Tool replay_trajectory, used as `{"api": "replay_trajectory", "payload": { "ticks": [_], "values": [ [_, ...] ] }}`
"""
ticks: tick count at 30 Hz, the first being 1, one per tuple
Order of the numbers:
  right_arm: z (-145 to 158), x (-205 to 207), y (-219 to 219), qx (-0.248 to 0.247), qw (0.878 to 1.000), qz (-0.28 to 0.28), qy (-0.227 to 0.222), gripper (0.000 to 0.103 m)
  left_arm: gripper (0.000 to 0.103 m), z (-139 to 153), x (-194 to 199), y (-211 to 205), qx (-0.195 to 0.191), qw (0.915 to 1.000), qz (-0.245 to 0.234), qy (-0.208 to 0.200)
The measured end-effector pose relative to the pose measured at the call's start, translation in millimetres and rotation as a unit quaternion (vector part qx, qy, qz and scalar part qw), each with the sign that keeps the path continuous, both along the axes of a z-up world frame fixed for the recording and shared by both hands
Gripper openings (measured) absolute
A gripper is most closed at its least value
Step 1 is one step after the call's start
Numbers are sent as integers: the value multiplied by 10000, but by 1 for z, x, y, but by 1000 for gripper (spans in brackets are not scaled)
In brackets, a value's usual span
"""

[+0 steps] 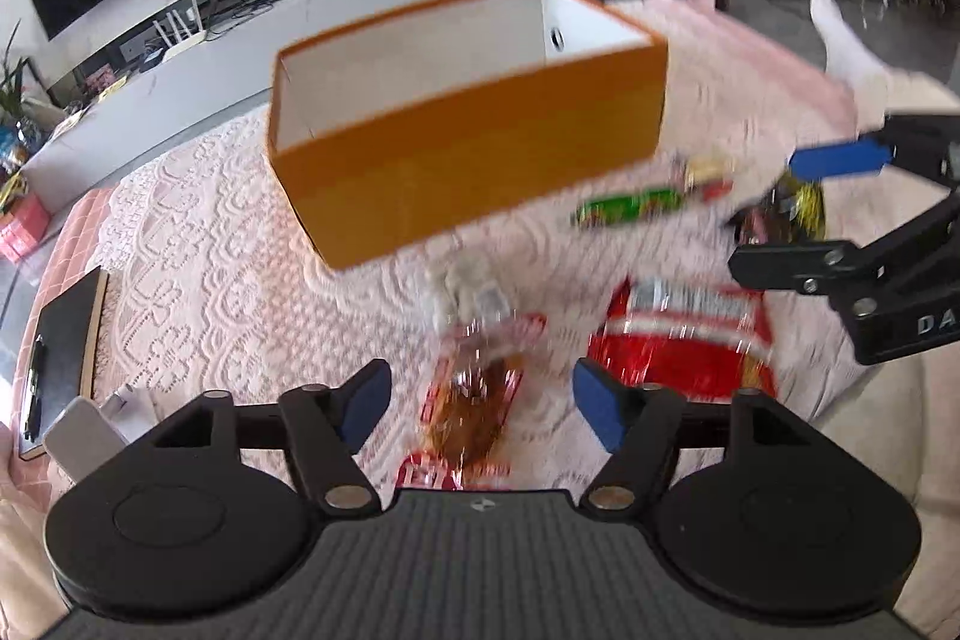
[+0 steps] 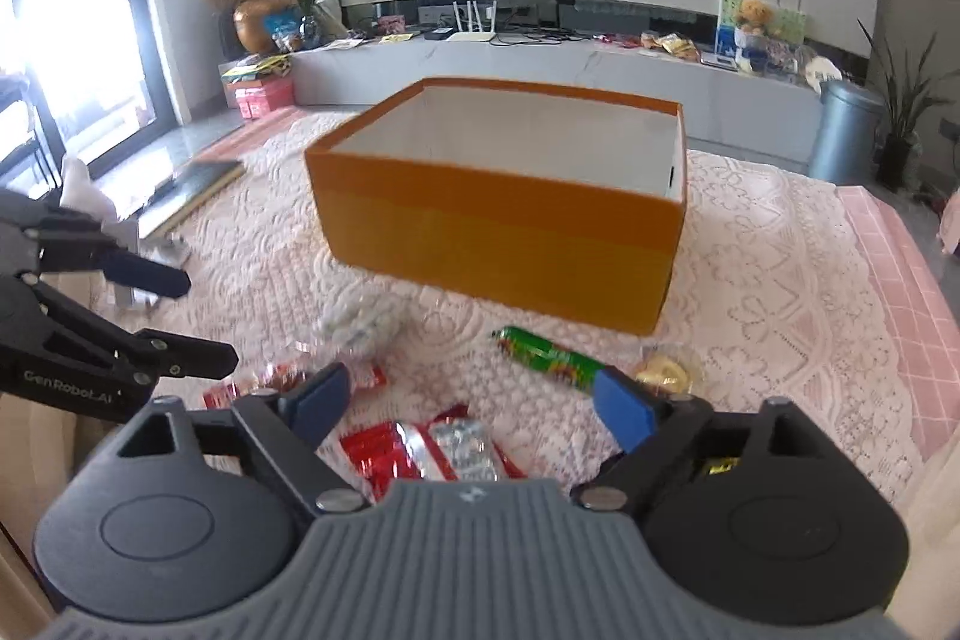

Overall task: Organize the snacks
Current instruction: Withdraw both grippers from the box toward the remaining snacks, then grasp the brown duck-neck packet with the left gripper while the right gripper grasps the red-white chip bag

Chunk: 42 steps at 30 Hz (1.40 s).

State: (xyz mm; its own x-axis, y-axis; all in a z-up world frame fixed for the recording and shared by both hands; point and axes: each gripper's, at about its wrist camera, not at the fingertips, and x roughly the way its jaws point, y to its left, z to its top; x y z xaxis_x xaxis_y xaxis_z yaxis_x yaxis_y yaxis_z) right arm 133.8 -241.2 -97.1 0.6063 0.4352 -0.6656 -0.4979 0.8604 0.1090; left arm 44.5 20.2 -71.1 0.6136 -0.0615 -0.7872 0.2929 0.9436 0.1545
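The orange box [image 2: 498,214] sits open and empty well beyond my fingers in both views, on the lace cover [image 2: 780,250]. No snack is in it yet.

My right gripper [image 2: 471,409] has its fingers wide apart, gripping nothing. The red and silver packet [image 2: 444,454] lies flat directly below the gap. The green tube [image 2: 549,355] lies just past my right finger, and the yellow round sweet [image 2: 666,373] is beside that fingertip.

My left gripper [image 1: 480,397] is also spread wide and holds nothing. The brown clear-wrapped snack [image 1: 474,412] lies under the gap, running away from me. The big red bag [image 1: 690,340] sits just outside the right finger, and the pale clear packet [image 1: 474,295] is beyond the tips.

Risks:
- Both views are blurred, so the aim is loose.
- The flat foil packets could slide out of the pads or only get pinched at a crinkle.
- The lace could get caught under a finger.
- The snacks are crowded, so closing might grab two or shove a neighbour.
- The two grippers are near each other and could clash over the pile.
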Motion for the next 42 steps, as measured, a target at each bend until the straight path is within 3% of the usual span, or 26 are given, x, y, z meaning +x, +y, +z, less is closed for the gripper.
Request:
{"api": "replay_trajectory", "payload": {
  "ticks": [6, 11, 20, 31, 38, 42],
  "values": [
    [-32, -6, 8, -287, 9994, 169, 5, 94, 82, -29, 10, 4, 300, 9991, -25, 282],
    [-53, -2, 15, -607, 9974, 381, 118, 94, 86, -43, 28, 16, -5, 9985, -57, 550],
    [-77, 15, 21, -695, 9954, 513, 422, 94, 87, -70, 46, 23, -9, 9952, -131, 969],
    [-95, 27, 30, -646, 9927, 689, 755, 96, 90, -77, 55, 29, -478, 9938, -18, 1001],
    [-101, 26, 36, -749, 9914, 754, 760, 96, 76, -76, 53, 25, -528, 9944, 27, 914],
    [-100, 25, 35, -723, 9922, 734, 707, 87, 72, -75, 53, 25, -568, 9943, 129, 892]
  ]
}}
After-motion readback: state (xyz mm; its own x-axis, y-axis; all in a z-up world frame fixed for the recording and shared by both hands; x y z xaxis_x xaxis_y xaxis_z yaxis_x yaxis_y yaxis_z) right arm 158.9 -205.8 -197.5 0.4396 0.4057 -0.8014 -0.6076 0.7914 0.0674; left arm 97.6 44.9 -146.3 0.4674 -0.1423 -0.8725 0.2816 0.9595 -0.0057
